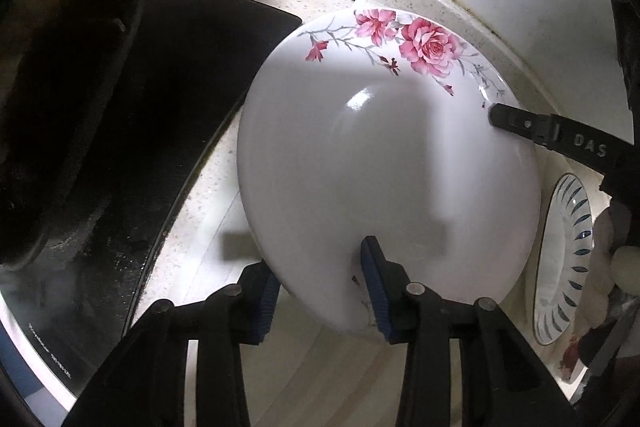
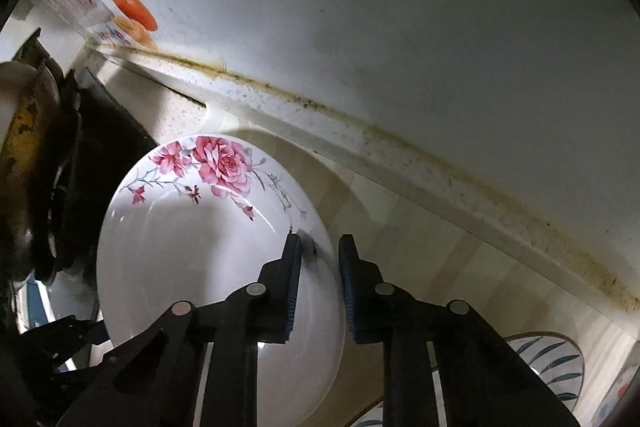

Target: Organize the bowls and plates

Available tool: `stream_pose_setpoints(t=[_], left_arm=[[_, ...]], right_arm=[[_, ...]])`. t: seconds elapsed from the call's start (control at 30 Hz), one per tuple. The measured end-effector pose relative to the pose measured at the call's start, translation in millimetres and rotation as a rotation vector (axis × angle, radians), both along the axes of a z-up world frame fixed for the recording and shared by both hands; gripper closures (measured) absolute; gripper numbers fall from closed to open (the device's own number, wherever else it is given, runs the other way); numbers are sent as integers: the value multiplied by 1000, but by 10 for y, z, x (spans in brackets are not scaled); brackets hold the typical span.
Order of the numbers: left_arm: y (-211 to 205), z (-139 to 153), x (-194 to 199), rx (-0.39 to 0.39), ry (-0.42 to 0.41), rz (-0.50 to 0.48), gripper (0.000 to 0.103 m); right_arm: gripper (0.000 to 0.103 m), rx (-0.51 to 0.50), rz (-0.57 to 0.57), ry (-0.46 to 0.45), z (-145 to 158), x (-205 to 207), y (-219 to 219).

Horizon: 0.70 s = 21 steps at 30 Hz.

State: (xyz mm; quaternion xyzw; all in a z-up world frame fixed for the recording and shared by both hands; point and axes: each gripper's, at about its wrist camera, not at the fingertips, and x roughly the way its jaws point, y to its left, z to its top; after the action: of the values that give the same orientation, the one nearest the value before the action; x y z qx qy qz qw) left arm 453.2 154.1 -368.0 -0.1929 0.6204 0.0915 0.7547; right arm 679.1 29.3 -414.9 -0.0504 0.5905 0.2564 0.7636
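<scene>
The rose plate (image 1: 384, 163) sits tilted on the bench (image 1: 208, 203), just beside the black stove (image 1: 168, 99). The left claw (image 1: 324, 287) straddles its near rim, pads part-open; the right claw (image 2: 318, 267) straddles the opposite rim, nearly closed, grip unclear. A striped plate (image 1: 568, 267) lies beside it.

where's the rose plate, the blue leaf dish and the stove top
rose plate (image 1: 384, 167), left wrist view, on its plain white centre
blue leaf dish (image 1: 564, 259), left wrist view, on its striped rim
stove top (image 1: 180, 75), left wrist view, on its black glass
</scene>
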Motion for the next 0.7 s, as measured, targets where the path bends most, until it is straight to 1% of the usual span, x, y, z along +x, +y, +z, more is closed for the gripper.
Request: stream_pose_setpoints(t=[0.1, 0.17, 0.23, 0.27, 0.3, 0.43, 0.6, 0.63, 0.7], left_arm=[[-25, 60, -49, 6, -6, -10, 67], [-46, 129, -71, 17, -16, -19, 66], [-51, 200, -80, 12, -27, -29, 66], [-87, 238, -100, 10, -30, -32, 66], [-217, 293, -181, 10, -34, -35, 66], [-291, 424, -260, 15, -43, -53, 66], [-419, 682, -410, 32, -78, -103, 66], [-384, 736, -427, 29, -84, -116, 66], [-475, 778, -533, 28, -94, -137, 66]], right_arm=[[86, 29, 3, 25, -8, -11, -73], [87, 18, 12, 17, -4, -68, -87], [87, 19, 13, 18, 20, -121, -118], [87, 25, 6, 17, 47, -154, -158], [87, 30, -1, 18, 74, -189, -190], [87, 36, -28, 18, 166, -350, -321], [88, 63, -66, 4, 413, -666, -594], [88, 72, -76, 1, 470, -711, -632], [88, 91, -103, -7, 582, -855, -758]])
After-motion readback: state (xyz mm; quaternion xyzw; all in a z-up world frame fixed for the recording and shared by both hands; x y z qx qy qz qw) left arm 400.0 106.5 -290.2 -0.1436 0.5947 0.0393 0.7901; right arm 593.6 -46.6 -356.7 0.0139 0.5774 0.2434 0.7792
